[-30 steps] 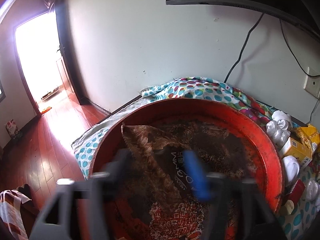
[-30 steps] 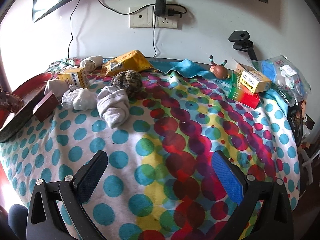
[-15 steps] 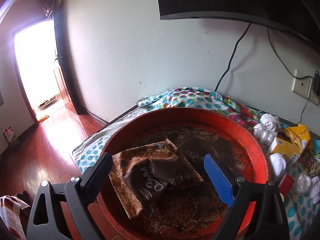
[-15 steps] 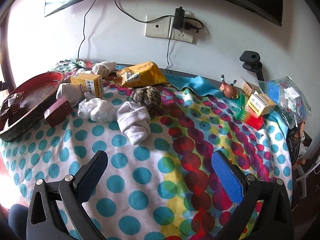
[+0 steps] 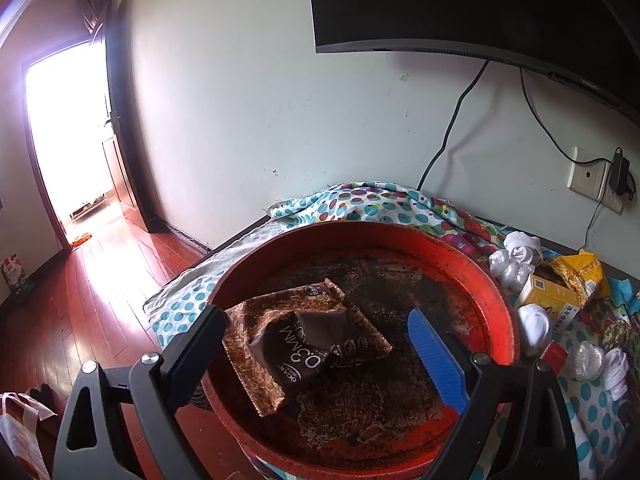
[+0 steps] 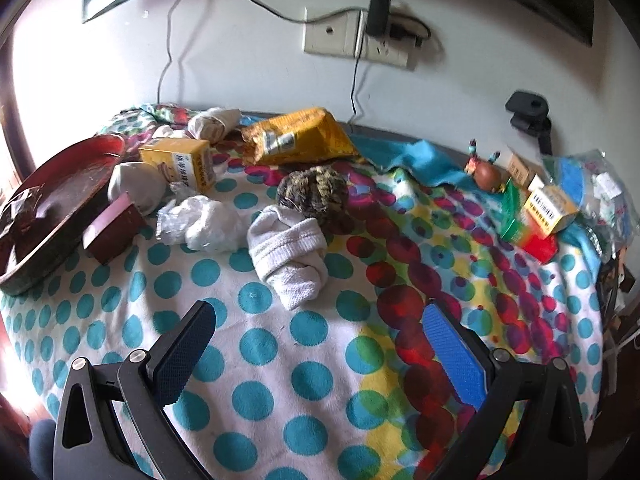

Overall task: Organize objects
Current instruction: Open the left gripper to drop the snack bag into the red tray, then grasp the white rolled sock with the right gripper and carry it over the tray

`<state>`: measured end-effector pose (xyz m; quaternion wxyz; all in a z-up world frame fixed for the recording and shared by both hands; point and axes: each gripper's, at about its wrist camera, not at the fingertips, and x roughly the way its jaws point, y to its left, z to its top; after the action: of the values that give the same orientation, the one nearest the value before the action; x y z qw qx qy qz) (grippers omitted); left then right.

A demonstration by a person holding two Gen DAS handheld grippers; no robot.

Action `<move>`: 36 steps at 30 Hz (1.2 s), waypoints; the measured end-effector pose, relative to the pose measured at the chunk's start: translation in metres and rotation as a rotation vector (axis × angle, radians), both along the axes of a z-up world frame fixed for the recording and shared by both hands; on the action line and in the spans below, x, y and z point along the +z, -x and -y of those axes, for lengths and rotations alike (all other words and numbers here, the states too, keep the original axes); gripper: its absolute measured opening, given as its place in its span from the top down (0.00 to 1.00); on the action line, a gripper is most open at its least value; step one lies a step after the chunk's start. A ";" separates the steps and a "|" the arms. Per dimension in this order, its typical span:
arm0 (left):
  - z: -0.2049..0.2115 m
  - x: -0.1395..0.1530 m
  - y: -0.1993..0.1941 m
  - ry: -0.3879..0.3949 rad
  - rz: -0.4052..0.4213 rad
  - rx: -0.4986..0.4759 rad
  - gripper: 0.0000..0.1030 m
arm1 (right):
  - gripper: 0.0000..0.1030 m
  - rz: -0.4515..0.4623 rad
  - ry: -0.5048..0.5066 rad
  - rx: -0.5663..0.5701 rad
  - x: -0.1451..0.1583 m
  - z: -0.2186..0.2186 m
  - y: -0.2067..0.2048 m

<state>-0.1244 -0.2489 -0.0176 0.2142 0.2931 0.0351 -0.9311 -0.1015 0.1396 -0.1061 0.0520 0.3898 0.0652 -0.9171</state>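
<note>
Fingers point(image 5: 436, 356) of both grippers spread, empty; brown packet point(image 5: 304, 340) in red tray point(image 5: 496, 300). Next we collect white sock point(image 6: 290, 256).

White wall point(image 5: 248, 128), red wood floor point(image 5: 80, 300), bright doorway point(image 5: 64, 140), wall TV point(image 5: 480, 4).

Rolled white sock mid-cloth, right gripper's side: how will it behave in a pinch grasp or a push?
The rolled white sock looks soft and knitted, so it will probably squash between the pads rather than resist. It looks light for its bulk. Its loose toe end may unroll or dangle when lifted. Pushed, it would likely drag and bunch the spotted cloth rather than slide or roll.
</note>
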 end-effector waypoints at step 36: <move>-0.044 -0.023 -0.068 -0.071 -0.007 -0.123 0.08 | 0.76 -0.031 0.070 0.184 0.041 0.066 0.019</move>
<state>-0.0561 -0.2044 -0.0405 0.1462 0.2990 0.0506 -0.9416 -0.1206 0.0741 -0.0651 0.1487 0.3660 0.0695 -0.9160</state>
